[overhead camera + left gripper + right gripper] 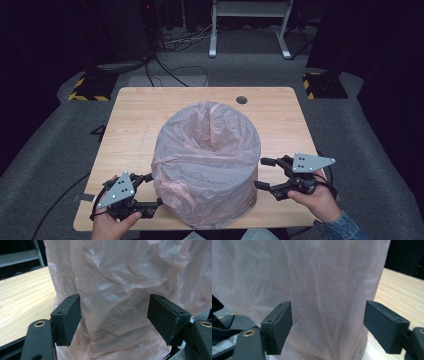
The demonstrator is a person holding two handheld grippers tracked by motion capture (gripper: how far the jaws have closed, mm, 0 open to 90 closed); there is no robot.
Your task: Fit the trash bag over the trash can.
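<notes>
Now, bag point(206, 160): draped over a tub on the desk point(135, 115).
Left tongs point(154, 191): wide, at its side.
Right tongs point(264, 173): wide, empty.
Progress: nothing gripped yet.

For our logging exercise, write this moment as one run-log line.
left claw: open, at pink plastic bag | right claw: open, at bag's other side | bag: covers tall round object on wooden table

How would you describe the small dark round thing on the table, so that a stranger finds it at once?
Start from the wooden table and the big pink plastic-covered bin in its middle. Look beyond the bin, near the far edge: the small dark round hole. It is the table top's single dark spot.
</notes>
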